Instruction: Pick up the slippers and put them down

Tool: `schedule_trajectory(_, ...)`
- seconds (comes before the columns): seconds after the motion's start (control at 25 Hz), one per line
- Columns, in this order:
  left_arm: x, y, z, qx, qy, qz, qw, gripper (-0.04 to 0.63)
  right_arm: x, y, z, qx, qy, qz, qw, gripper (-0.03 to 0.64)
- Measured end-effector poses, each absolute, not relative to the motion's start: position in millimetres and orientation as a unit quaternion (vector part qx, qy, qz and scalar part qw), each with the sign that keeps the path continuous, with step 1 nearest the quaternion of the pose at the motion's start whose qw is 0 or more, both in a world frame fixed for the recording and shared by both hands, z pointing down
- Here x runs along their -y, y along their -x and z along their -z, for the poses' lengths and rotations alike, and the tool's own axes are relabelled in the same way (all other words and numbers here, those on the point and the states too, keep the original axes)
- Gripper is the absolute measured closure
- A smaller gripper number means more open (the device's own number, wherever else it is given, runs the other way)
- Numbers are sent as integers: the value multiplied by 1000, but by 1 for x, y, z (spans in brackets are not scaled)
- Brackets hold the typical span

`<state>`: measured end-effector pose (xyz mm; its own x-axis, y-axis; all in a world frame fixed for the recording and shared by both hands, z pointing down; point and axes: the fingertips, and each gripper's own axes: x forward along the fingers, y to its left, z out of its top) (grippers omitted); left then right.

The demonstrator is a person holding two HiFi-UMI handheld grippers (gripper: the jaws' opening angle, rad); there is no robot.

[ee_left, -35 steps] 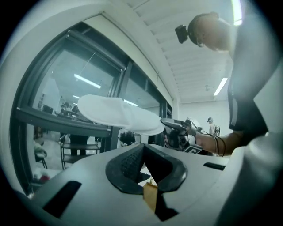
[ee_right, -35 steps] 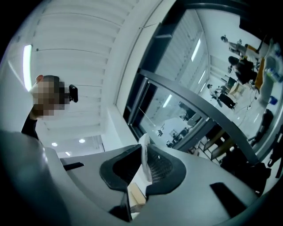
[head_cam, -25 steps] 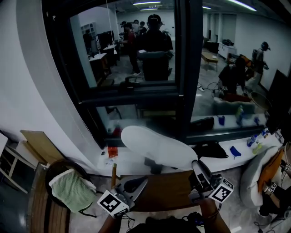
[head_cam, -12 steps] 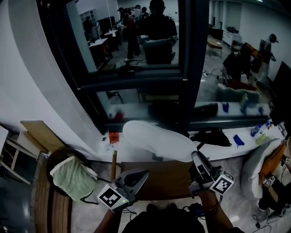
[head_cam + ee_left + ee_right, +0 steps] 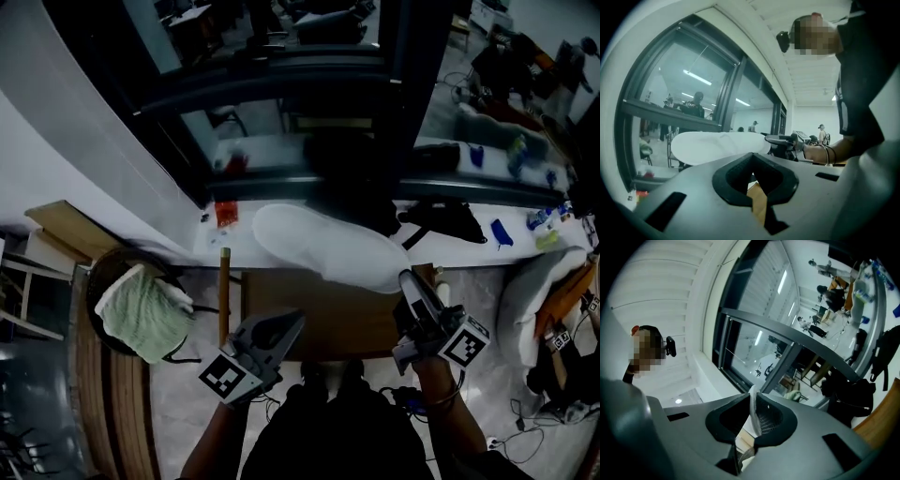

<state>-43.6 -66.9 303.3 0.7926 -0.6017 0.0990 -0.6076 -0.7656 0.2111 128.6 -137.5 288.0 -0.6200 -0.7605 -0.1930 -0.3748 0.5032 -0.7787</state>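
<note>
Right tool (image 5: 410, 289): jaws clamped on the thin edge of the white slipper (image 5: 328, 248). In the right gripper view the white rim and a mesh-patterned face of the slipper stand pinched between them. It is held over the far right corner of the counter (image 5: 347, 323).
Left tool (image 5: 286, 328): jaws together with nothing between them, seen in the left gripper view. It is over the near left corner of the counter, pointing toward the far edge and well apart from the slipper.
White slipper: only one is in view. It runs from the right tool leftward across the counter's far edge, and most of it covers part of the white window ledge (image 5: 525, 253) beyond. In the left gripper view it lies roughly level in front of the window. Whether it touches the ledge cannot be told.
Counter: brown wood, its far edge against the ledge.
Wooden stick (image 5: 224, 295): just beside the counter's left edge, running along it.
Green towel (image 5: 141, 314): draped over a dark round seat, off the counter's left edge.
Black bag (image 5: 450, 223): on the ledge beyond the far right corner.
</note>
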Motion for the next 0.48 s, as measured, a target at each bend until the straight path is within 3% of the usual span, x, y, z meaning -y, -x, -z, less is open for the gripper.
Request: schedule_trajectory(0.48,74,48,-444,340,-913,-56,217,594,132,-118,-446,-777,360,479,194,568)
